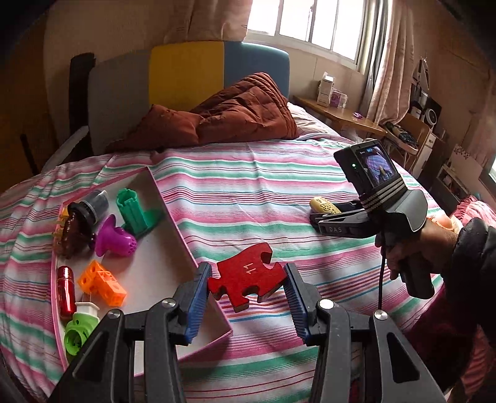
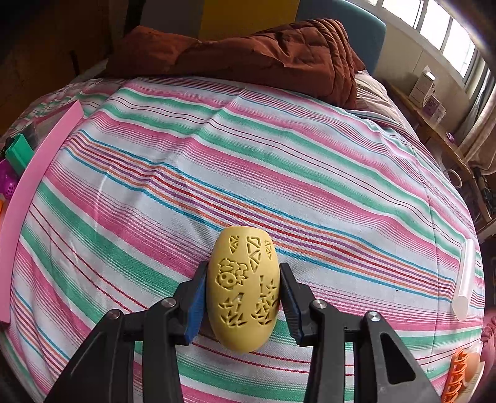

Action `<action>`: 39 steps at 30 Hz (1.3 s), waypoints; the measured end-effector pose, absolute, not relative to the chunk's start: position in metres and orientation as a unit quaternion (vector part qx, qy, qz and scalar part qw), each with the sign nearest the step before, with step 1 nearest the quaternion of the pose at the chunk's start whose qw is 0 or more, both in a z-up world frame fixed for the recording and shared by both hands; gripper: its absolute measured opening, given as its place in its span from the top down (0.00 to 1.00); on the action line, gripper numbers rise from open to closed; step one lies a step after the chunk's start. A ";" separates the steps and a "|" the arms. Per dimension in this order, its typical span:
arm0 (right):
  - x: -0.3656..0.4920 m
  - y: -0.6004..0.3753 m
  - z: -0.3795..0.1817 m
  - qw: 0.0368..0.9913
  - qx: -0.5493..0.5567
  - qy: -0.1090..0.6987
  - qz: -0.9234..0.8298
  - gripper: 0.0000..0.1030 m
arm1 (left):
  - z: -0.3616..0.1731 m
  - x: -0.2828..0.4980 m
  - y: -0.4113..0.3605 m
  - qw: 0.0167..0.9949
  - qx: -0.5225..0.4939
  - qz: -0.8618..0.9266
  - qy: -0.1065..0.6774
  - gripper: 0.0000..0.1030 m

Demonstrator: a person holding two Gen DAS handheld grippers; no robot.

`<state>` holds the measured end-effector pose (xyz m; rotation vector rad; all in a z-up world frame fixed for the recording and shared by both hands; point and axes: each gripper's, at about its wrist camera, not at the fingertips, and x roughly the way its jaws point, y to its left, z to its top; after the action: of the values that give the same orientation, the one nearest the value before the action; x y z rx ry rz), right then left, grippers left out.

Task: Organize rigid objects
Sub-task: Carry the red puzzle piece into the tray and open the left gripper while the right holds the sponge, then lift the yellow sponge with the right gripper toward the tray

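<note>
Left hand-held gripper (image 1: pixel 248 279) clamped on red puzzle piece (image 1: pixel 246 276) beside pink box (image 1: pixel 173 214), right hand-held gripper (image 2: pixel 243 288) gripping yellow carved egg (image 2: pixel 243 291) over striped bed (image 2: pixel 217 161)

This is a home bedroom. A bed spread with a pink, green and white striped cotton sheet (image 2: pixel 248 161) fills both views, with a crumpled rust-brown quilted blanket (image 1: pixel 235 111) heaped near a padded headboard in grey, yellow and blue panels (image 1: pixel 186 77). Pale pink curtains (image 1: pixel 390 62) hang beside a bright multi-pane window (image 1: pixel 313 28) (daylight pours in), above a light wooden side table (image 1: pixel 338 113) carrying small white and purple cardboard boxes (image 1: pixel 333 91).
</note>
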<state>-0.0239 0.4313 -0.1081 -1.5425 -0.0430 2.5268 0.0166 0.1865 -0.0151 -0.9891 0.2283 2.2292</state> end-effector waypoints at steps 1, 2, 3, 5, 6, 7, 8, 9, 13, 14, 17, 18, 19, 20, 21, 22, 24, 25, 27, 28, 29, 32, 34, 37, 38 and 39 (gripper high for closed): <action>-0.024 0.431 -0.108 0.091 -0.519 -0.015 0.850 0.58 | -0.015 0.014 0.181 0.335 -0.382 0.857 0.083 0.54; -0.024 0.431 -0.108 0.092 -0.519 -0.016 0.850 0.58 | -0.016 0.012 0.175 0.331 -0.384 0.858 0.078 0.54; -0.024 0.431 -0.108 0.093 -0.519 -0.017 0.850 0.58 | -0.017 0.008 0.168 0.326 -0.389 0.859 0.071 0.54; -0.024 0.431 -0.108 0.093 -0.519 -0.018 0.850 0.58 | -0.019 -0.002 0.151 0.312 -0.401 0.860 0.049 0.54; -0.024 0.431 -0.108 0.093 -0.519 -0.019 0.850 0.58 | -0.021 -0.007 0.141 0.301 -0.406 0.862 0.039 0.54; -0.024 0.430 -0.108 0.094 -0.519 -0.021 0.849 0.58 | -0.023 -0.013 0.131 0.289 -0.411 0.864 0.028 0.54; -0.024 0.429 -0.108 0.096 -0.519 -0.025 0.849 0.58 | -0.025 -0.018 0.120 0.280 -0.415 0.866 0.017 0.54; -0.025 0.427 -0.107 0.097 -0.518 -0.031 0.849 0.58 | -0.027 -0.025 0.109 0.270 -0.422 0.865 0.003 0.54; -0.025 0.424 -0.107 0.098 -0.518 -0.044 0.849 0.58 | -0.037 -0.048 0.079 0.237 -0.448 0.861 -0.037 0.54; -0.025 0.424 -0.107 0.098 -0.518 -0.044 0.849 0.58 | -0.038 -0.052 0.078 0.235 -0.452 0.859 -0.043 0.54; -0.025 0.423 -0.107 0.099 -0.519 -0.048 0.848 0.58 | -0.039 -0.059 0.086 0.250 -0.453 0.855 -0.049 0.54; -0.026 0.422 -0.107 0.100 -0.519 -0.051 0.848 0.58 | -0.040 -0.061 0.092 0.252 -0.453 0.854 -0.044 0.54; -0.026 0.422 -0.107 0.100 -0.519 -0.053 0.847 0.58 | -0.041 -0.064 0.099 0.253 -0.457 0.852 -0.039 0.54; -0.026 0.421 -0.107 0.100 -0.519 -0.055 0.847 0.58 | -0.043 -0.069 0.105 0.257 -0.461 0.849 -0.036 0.54; -0.026 0.421 -0.107 0.100 -0.519 -0.055 0.847 0.58 | -0.045 -0.072 0.111 0.260 -0.462 0.847 -0.034 0.54; -0.026 0.422 -0.107 0.100 -0.519 -0.055 0.847 0.58 | -0.048 -0.076 0.118 0.258 -0.461 0.848 -0.026 0.54; -0.027 0.422 -0.107 0.100 -0.519 -0.056 0.847 0.58 | -0.053 -0.086 0.128 0.257 -0.465 0.847 -0.014 0.54; -0.027 0.421 -0.107 0.100 -0.520 -0.057 0.847 0.58 | -0.057 -0.091 0.132 0.258 -0.469 0.845 -0.010 0.53; -0.027 0.421 -0.107 0.099 -0.520 -0.059 0.846 0.58 | -0.063 -0.097 0.138 0.252 -0.473 0.844 0.002 0.53; -0.027 0.421 -0.107 0.099 -0.520 -0.060 0.846 0.58 | -0.065 -0.100 0.141 0.251 -0.476 0.843 0.008 0.53; -0.027 0.421 -0.107 0.099 -0.520 -0.060 0.846 0.58 | -0.068 -0.101 0.142 0.250 -0.479 0.842 0.011 0.53; -0.028 0.420 -0.107 0.098 -0.520 -0.063 0.846 0.58 | -0.070 -0.102 0.142 0.246 -0.479 0.843 0.016 0.50; -0.028 0.420 -0.107 0.098 -0.520 -0.064 0.846 0.58 | -0.068 -0.099 0.139 0.245 -0.475 0.845 0.015 0.47; -0.028 0.420 -0.107 0.099 -0.520 -0.064 0.846 0.58 | -0.062 -0.090 0.133 0.242 -0.465 0.851 0.018 0.47; -0.028 0.420 -0.107 0.099 -0.520 -0.064 0.846 0.58 | -0.059 -0.087 0.130 0.238 -0.461 0.855 0.022 0.46; -0.028 0.420 -0.107 0.098 -0.520 -0.063 0.846 0.58 | -0.056 -0.082 0.126 0.231 -0.454 0.860 0.027 0.46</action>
<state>-0.0284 0.4198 -0.1069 -1.5392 -0.1879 2.5030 -0.0818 0.1265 -0.0558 -1.2480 0.0740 2.3646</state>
